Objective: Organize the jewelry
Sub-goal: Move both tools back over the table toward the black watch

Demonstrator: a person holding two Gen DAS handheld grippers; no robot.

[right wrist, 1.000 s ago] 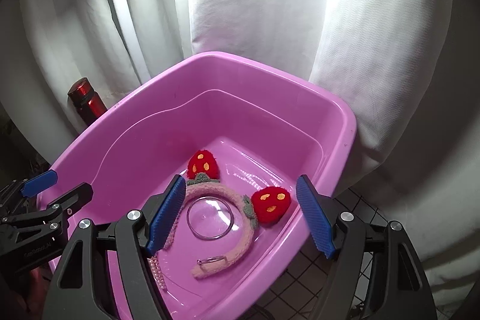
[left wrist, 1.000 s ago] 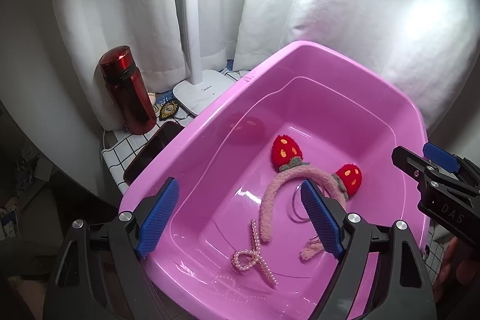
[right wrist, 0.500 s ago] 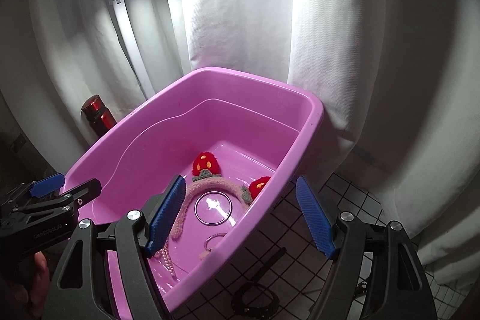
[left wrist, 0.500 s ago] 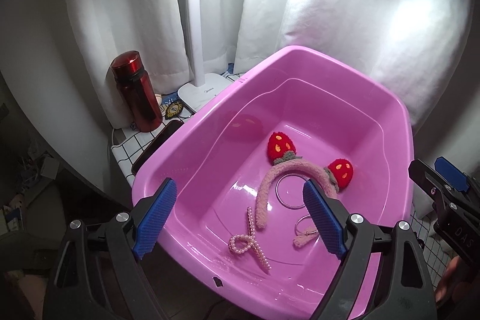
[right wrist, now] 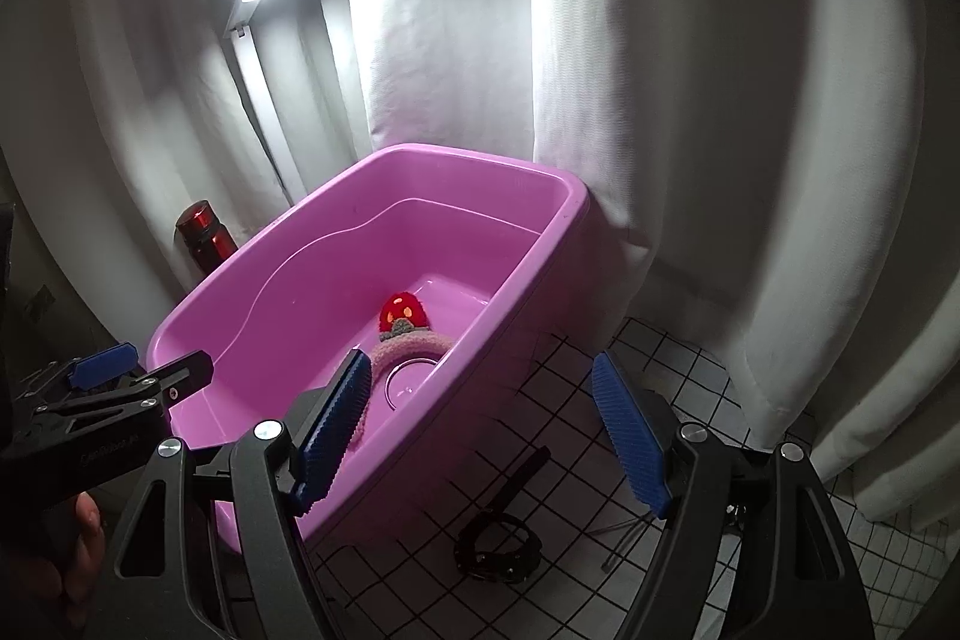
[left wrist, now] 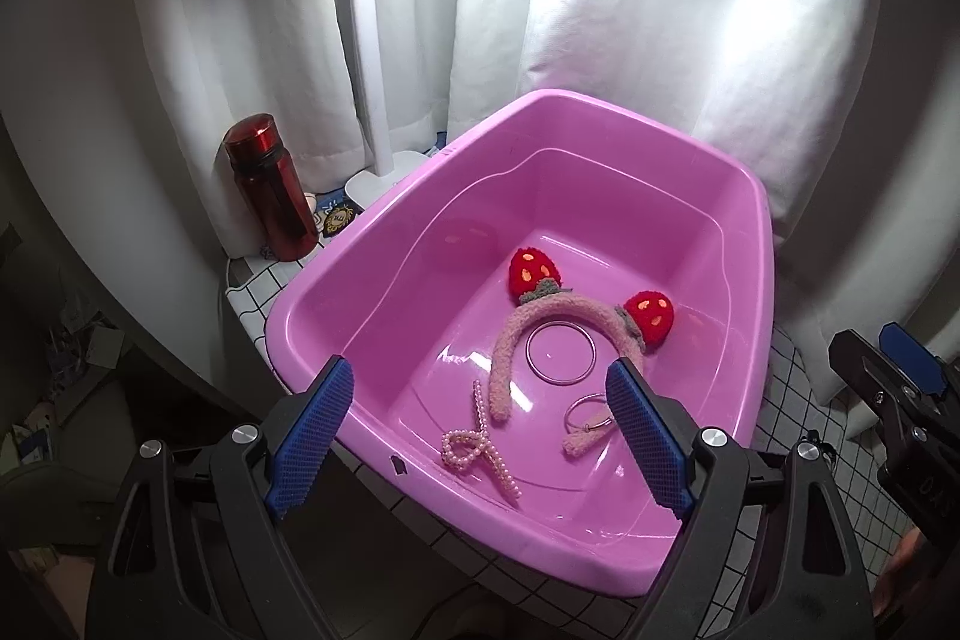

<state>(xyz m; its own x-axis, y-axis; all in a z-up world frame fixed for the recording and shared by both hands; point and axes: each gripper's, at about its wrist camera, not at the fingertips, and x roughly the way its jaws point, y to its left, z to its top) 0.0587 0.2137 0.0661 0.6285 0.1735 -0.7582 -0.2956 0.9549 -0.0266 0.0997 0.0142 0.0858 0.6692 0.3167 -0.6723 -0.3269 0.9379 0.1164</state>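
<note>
Left claw: the left gripper (left wrist: pixel 474 439) hovers above the near rim of the tub, blue pads spread wide with nothing between them.
Right claw: the right gripper (right wrist: pixel 480 433) hangs over the tub's right side wall, one pad above the inside, the other above the desk; pads apart, gripping nothing.
Tub: a glossy pink plastic rectangular tub (left wrist: pixel 606 112) stands on the white desk with a black grid pattern (right wrist: pixel 654 358), against the white curtain (right wrist: pixel 690 70) at the back edge.
Headband: a fluffy pink headband with two red strawberry ears (left wrist: pixel 510 358) lies flat on the tub floor.
Bangle: a thin silver metal bangle (left wrist: pixel 560 351) lies inside the headband's arch.
Small ring: a smaller silver hoop (left wrist: pixel 585 415) rests by the headband's right tip.
Pearl clip: a looped pearl-bead hair clip (left wrist: pixel 474 445) lies near the tub's front wall, left of the headband.
Black piece: a round black bracelet-like item (right wrist: pixel 495 544) lies on the desk right of the tub, outside it.
Bottle: a dark red translucent bottle (left wrist: pixel 270 187) stands at the desk's back left corner.
Lamp: a white desk lamp (left wrist: pixel 378 142) stands behind the tub, lit.
</note>
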